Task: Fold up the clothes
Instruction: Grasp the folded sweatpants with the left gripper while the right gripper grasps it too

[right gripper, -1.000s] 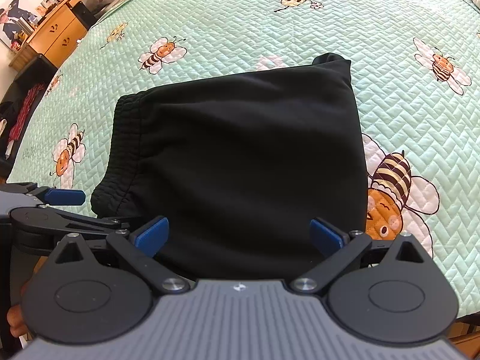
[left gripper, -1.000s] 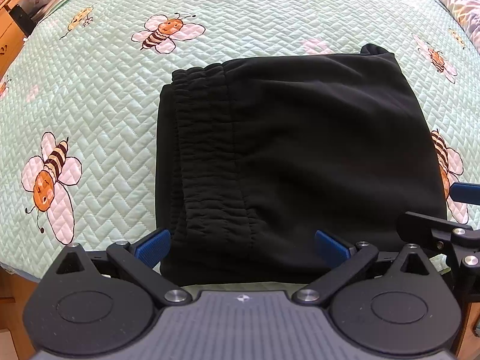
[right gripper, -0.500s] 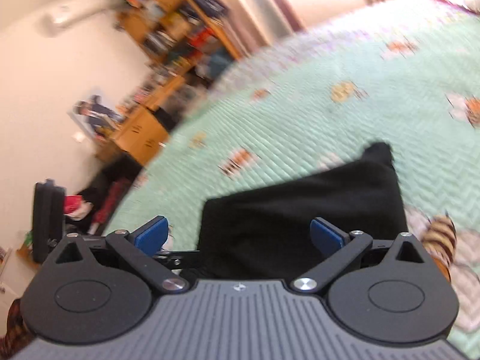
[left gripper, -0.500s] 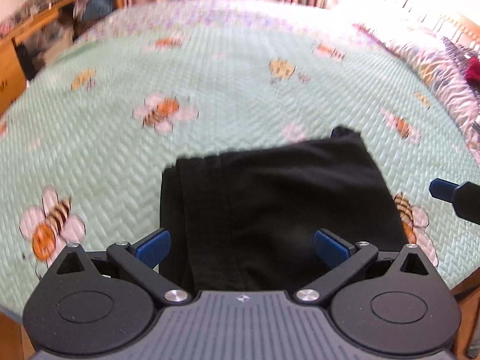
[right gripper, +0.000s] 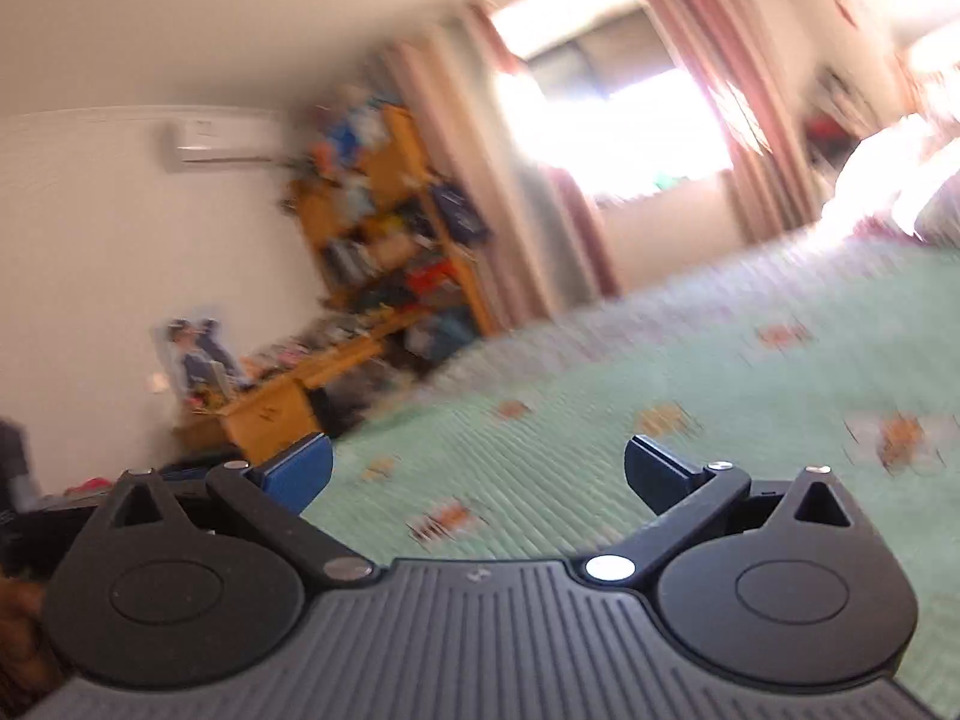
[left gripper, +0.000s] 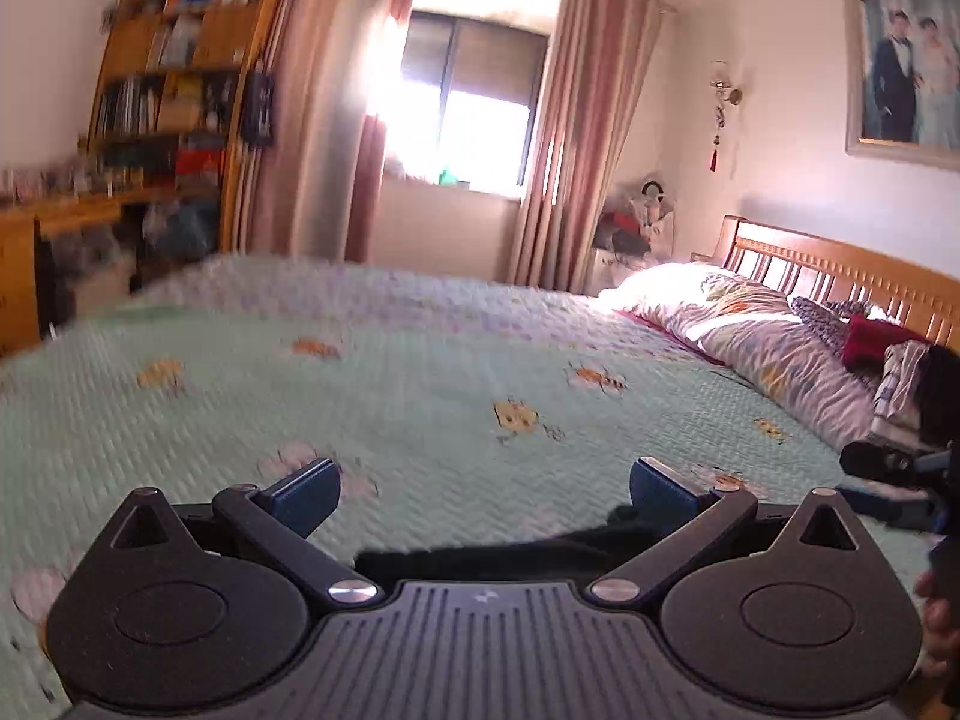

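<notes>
Black garment (left gripper: 510, 558) edge shows below left claw (left gripper: 485, 489).

**Where things are in the room**

The bed cover (left gripper: 420, 396) lies in front. A pillow (left gripper: 768, 348) sits on it at the right, with the headboard (left gripper: 840, 270) behind it. The window (left gripper: 474, 114) is behind the bed. The bookshelf (left gripper: 174, 90) stands at the left, above the desk (left gripper: 60, 216).

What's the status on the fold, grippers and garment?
Left gripper open, empty. Right gripper open, empty, view blurred. Black garment on the bedspread, only an edge showing below the left gripper. Nothing in the way.
</notes>
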Demonstrator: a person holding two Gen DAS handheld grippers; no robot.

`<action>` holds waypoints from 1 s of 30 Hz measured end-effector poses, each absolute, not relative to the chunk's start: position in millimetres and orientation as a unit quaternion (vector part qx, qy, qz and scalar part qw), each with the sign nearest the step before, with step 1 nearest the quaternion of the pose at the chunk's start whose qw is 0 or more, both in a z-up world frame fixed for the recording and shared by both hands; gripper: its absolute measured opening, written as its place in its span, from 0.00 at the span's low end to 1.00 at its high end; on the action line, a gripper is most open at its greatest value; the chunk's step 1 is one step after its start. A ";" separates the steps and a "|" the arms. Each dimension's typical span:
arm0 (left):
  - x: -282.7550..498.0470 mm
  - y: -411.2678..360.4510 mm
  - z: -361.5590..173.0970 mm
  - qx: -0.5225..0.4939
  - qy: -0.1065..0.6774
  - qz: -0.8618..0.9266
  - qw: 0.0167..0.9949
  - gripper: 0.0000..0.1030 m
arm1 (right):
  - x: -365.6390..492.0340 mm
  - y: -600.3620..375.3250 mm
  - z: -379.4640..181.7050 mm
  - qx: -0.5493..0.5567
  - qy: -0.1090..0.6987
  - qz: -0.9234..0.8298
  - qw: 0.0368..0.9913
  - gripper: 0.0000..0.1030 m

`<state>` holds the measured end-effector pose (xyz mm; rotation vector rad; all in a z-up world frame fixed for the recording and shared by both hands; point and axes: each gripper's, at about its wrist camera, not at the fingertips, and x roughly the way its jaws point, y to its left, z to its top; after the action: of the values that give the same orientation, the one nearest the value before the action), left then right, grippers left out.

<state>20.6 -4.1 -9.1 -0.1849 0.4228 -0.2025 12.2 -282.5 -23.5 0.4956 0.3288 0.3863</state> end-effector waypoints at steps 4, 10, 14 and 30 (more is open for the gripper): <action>52.7 50.9 -43.2 -0.177 0.318 -0.065 0.929 1.00 | 43.3 -328.5 -68.3 0.374 0.254 0.181 0.873 1.00; 87.2 110.3 -103.2 -0.248 0.417 -0.061 0.872 0.99 | 64.8 -341.3 -126.6 0.416 0.329 0.189 0.827 1.00; 100.7 122.7 -138.6 -0.275 0.457 -0.083 0.841 0.99 | 73.3 -354.2 -156.8 0.419 0.361 0.187 0.812 1.00; 160.9 93.9 -207.3 -0.355 0.507 -0.281 0.733 0.99 | 98.6 -372.5 -193.3 0.454 0.416 0.286 0.734 1.00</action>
<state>160.9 93.9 -207.3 -0.7810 1.1161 -0.6185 98.6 -372.5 -193.3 0.9988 0.9151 0.6296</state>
